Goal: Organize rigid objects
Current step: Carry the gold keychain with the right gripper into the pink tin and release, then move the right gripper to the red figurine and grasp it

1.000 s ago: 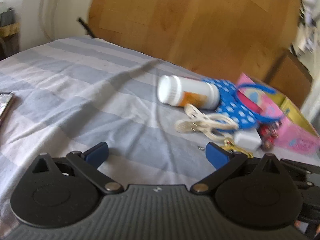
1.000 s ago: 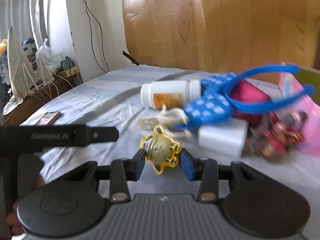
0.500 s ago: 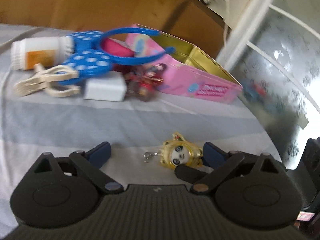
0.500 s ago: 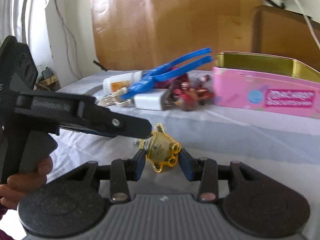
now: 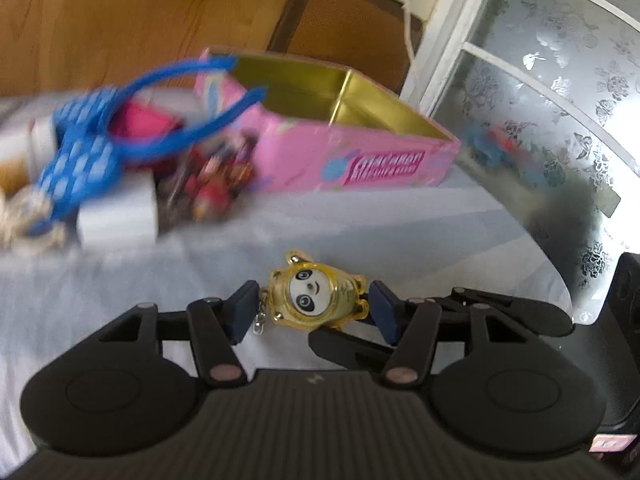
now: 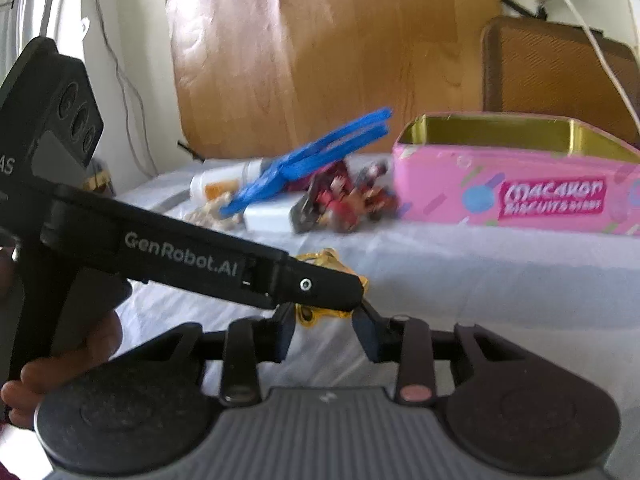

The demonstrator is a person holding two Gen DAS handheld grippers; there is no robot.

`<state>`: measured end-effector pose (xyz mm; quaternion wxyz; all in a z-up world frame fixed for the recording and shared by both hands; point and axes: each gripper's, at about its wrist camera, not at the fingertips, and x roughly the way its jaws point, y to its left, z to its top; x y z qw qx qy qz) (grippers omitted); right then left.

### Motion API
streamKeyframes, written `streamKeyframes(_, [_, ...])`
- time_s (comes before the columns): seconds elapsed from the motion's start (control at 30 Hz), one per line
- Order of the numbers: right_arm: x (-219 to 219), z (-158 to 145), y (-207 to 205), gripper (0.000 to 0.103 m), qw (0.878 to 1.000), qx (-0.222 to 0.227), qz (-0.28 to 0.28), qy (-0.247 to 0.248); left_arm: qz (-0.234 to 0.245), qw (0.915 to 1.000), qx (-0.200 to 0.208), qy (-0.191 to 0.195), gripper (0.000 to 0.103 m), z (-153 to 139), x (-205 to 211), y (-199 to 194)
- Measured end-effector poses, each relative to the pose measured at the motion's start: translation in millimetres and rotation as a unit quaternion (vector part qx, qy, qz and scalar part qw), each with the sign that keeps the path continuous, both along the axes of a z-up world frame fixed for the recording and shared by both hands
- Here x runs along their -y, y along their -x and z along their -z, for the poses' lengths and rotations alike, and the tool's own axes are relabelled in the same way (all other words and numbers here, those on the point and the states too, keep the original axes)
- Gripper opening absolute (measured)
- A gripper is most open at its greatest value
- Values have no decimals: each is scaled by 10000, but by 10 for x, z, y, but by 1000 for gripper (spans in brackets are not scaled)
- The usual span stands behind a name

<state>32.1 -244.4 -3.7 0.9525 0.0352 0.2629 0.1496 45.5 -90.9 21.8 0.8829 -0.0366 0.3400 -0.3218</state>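
Left of the tin [image 5: 360,160], heaped on the bed [image 5: 400,232]: headband [image 5: 120,136], white block and small toys, all blurred. In front of the tin, lifted clear of the bed: the charm [image 5: 316,300], a small yellow panda of hard, glossy plastic, with a metal clasp dangling from one side. Probably very light and stiff, yet slick and rounded, so likely to twist or pop out if pinched on its ears. Best taken across the flat flanks of the body, not by the loose clasp.

Left claw [image 5: 314,314] level, reaching in front of the tin, pads flanking the charm; impossible to tell whether pressing or merely bracketing. Right claw [image 6: 326,334] level too, facing the tin, crossed by the left one, clenched on the charm from below.
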Motion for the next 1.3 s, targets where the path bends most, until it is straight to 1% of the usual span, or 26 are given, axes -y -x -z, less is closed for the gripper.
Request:
streamKeyframes(0.1, [119,-140,-53,33,9992,336,205,104,104,9991,400,-68,61,-216,235,-89])
streamKeyframes(0.17, [213,-250,-123,33,9971,602,419,208,201,9974,692,-36,61,-351,415,-204])
streamKeyframes(0.3, [466,-430,-351,34,9906,1014,873,272,292,9941,1047,64,62,-517,733,-550])
streamKeyframes(0.37, [569,-463,-509,34,9883,1053,1063,293,250,9941,1056,62,62,-521,877,-717])
streamKeyframes(0.5, [717,-434,-788,34,9862,971,1291,363,183,9960,875,51,63,-439,1078,-1009])
streamKeyframes(0.57, [753,-398,-895,35,9863,873,1354,349,144,9963,839,89,63,-402,1133,-1074])
streamKeyframes(0.67, [780,-358,-926,36,9844,923,1448,386,76,9970,763,125,64,-388,1173,-1104])
streamKeyframes(0.73, [796,-347,-906,36,9841,933,1469,343,33,9969,779,55,65,-403,1214,-1101])
streamKeyframes(0.77, [801,-348,-894,36,9840,941,1477,316,21,9967,816,9,67,-404,1229,-1088])
streamKeyframes(0.8, [804,-351,-865,36,9838,952,1492,288,-14,9963,855,-50,73,-410,1234,-1072])
streamKeyframes(0.83, [808,-363,-864,39,9835,955,1516,259,-94,9960,886,-118,78,-419,1232,-1058])
streamKeyframes(0.87, [812,-369,-859,43,9828,964,1556,237,-161,9956,917,-142,80,-426,1216,-1045])
streamKeyframes(0.9, [814,-367,-823,43,9821,988,1589,216,-183,9955,922,-127,80,-436,1186,-1031])
streamKeyframes(0.97, [814,-367,-731,43,9818,1001,1609,135,-170,9961,866,21,80,-458,1072,-953])
streamKeyframes(1.1, [753,-330,-452,43,9831,950,1558,-162,-103,9948,983,238,80,-419,689,-542])
streamKeyframes(1.2, [626,-262,-285,42,9884,765,1255,-380,-155,9946,1003,224,81,-265,322,-218])
streamKeyframes(1.3, [416,-192,-277,38,9950,467,789,-404,-509,9947,860,241,80,-137,-103,-49])
